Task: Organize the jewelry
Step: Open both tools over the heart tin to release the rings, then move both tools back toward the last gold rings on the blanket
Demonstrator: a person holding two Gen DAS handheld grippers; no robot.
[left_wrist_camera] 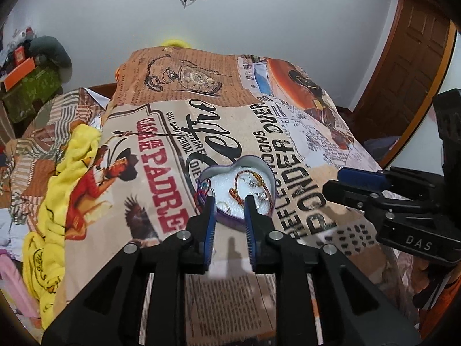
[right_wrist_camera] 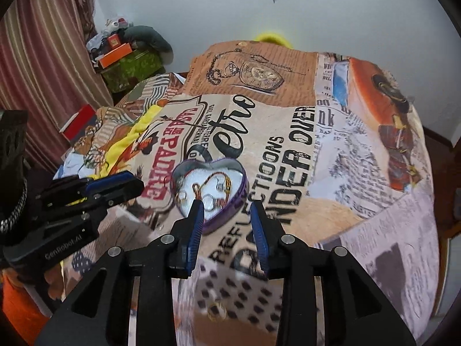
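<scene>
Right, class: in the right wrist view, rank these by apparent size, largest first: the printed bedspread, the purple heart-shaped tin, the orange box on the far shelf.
1. Printed bedspread
2. Purple heart-shaped tin
3. Orange box, though it sits much farther away, so its true size is unsure.

I see a purple heart-shaped metal tin (left_wrist_camera: 260, 179), inner wall dull silver w/ a soft sheen, floor lined w/ white foam-like padding, matt. Jewelry in the tin (right_wrist_camera: 214, 191): braided thread cords plus shiny metal bits. Printed newspaper-pattern cloth bedcover (left_wrist_camera: 302, 132) is matt, woven, lightly creased. Yellow fleecy blanket (left_wrist_camera: 72, 173) looks soft, fuzzy. My left gripper (left_wrist_camera: 230, 201) & right gripper (right_wrist_camera: 226, 208): matt black plastic, ribbed blue pads, bright steel screws. Brown panelled wood door (left_wrist_camera: 409, 57), semi-gloss.
</scene>
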